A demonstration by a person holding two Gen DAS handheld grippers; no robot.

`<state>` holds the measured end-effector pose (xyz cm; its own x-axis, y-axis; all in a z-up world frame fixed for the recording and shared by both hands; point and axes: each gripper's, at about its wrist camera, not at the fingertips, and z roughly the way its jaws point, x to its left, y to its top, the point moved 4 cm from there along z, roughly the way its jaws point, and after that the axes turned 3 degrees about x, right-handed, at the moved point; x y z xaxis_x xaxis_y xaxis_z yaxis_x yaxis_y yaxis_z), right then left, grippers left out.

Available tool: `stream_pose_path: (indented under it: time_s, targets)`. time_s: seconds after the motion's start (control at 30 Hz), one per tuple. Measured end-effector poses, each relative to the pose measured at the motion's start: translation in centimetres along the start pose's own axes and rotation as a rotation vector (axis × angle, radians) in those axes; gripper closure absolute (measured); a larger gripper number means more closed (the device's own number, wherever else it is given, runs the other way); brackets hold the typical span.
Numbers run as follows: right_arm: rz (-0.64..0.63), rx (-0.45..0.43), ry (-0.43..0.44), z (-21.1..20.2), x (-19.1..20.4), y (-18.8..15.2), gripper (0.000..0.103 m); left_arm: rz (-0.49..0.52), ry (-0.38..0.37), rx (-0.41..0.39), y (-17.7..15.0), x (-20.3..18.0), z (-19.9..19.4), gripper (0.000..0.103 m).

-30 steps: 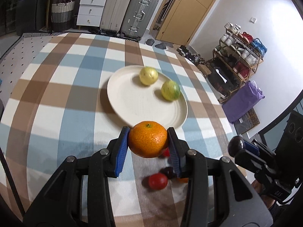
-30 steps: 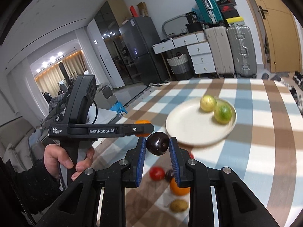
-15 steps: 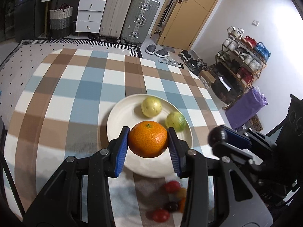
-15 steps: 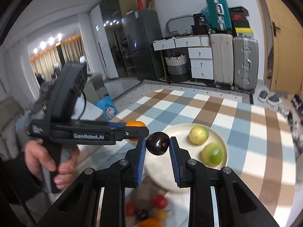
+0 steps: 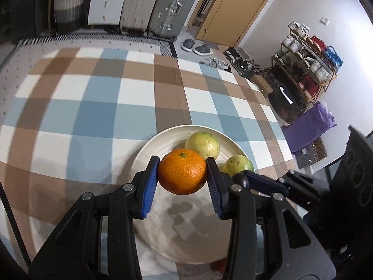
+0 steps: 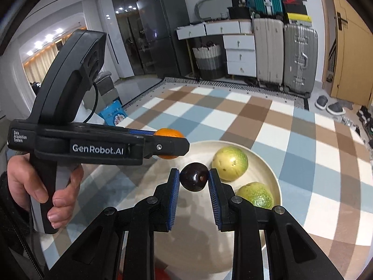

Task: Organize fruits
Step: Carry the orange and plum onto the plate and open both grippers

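Observation:
My left gripper (image 5: pixel 183 175) is shut on an orange (image 5: pixel 182 175) and holds it above the near half of a cream plate (image 5: pixel 149 149). My right gripper (image 6: pixel 194 177) is shut on a dark plum (image 6: pixel 194 176) above the same plate (image 6: pixel 272 175). Two yellow-green fruits lie on the plate's far right: one (image 5: pixel 202 145) (image 6: pixel 230 163) behind the orange, the other (image 5: pixel 237 164) (image 6: pixel 255 197) nearer the right rim. The left gripper with the orange (image 6: pixel 169 133) shows at the left of the right wrist view. The right gripper's tip (image 5: pixel 242 179) shows in the left wrist view.
The plate sits on a blue, brown and white checked tablecloth (image 5: pixel 93 116). A small red fruit (image 5: pixel 218 266) lies on the cloth just in front of the plate. Suitcases (image 5: pixel 172 7), drawers and a shoe rack (image 5: pixel 307 70) stand beyond the table.
Both grippers have moved forward with their fruit, from above the loose fruits in front of the plate to above the plate itself. Both stay shut.

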<state>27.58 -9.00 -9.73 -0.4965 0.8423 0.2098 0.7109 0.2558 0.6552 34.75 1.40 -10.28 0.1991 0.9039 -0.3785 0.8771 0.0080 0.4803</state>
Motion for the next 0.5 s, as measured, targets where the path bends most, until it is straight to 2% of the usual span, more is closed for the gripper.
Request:
stream_pose_path:
  time_s: [0.23,0.5]
  targets:
    - [0.009,0.036,-0.012,2.4,-0.5,-0.7,0.077,-0.028,-0.017,0.047,0.4,0.9,3.4,0.066]
    - [0.024,0.049,-0.032,3.6,-1.1,-0.8,0.077,-0.073,-0.039,0.074,0.5,1.6,5.3,0.066]
